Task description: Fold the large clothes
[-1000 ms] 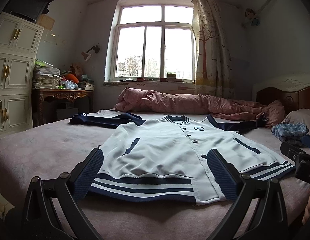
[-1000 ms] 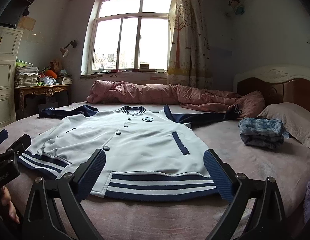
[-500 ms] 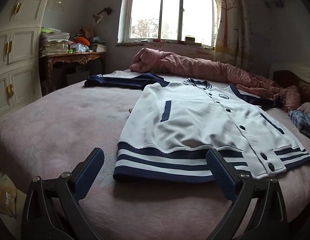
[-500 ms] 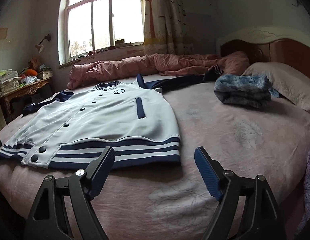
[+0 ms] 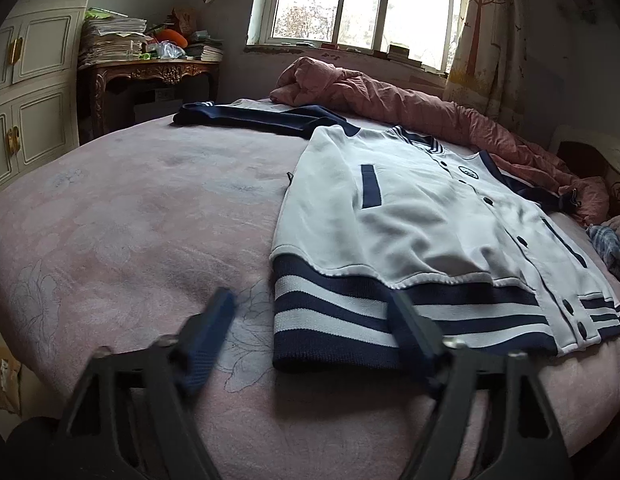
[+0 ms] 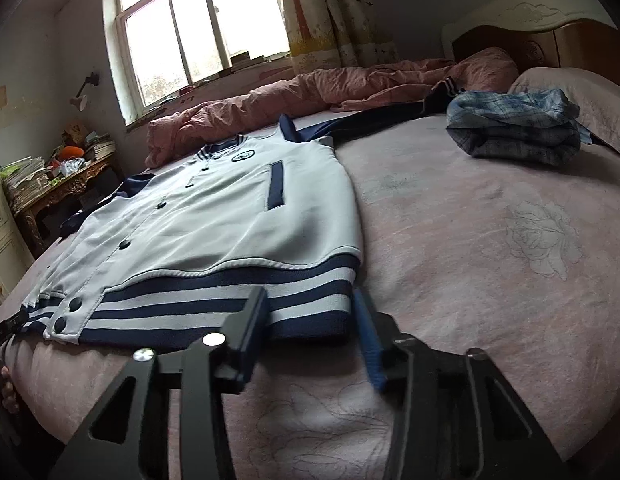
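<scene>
Flat on the pink bed [image 5: 121, 216] lay one white jacket [image 5: 422, 216] with navy trim, front side up, its collar toward the window [image 5: 362, 4] and its striped hem nearest both cameras. Two navy sleeves were spread outward, one to each side; the one in the left wrist view [image 5: 249, 116] stretched toward the carved wooden worktop [image 5: 149, 72], the other [image 6: 374, 120] ran toward the headboard [image 6: 542, 36]. Two navy pocket welts showed on the jacket's front, and the left wrist view gave at least six dark snap buttons along the placket, with one round badge on the chest. The left gripper [image 5: 310, 324] hovered at the hem's left corner with its two fingers [image 5: 205, 336] spread apart and holding nothing, one finger over bare bedding, the other over the striped band. The right gripper [image 6: 310, 320] sat at the hem's right corner, its two fingers [image 6: 249, 320] closer together yet still parted, straddling that corner; whether they touched the cloth could not be told. One crumpled pink quilt [image 6: 310, 92] lay along the far edge of the bed, one folded plaid garment [image 6: 514, 128] rested near one pillow [image 6: 582, 96], and one patterned curtain [image 6: 322, 12] hung beside the window. Stacks of paper covered the worktop.
</scene>
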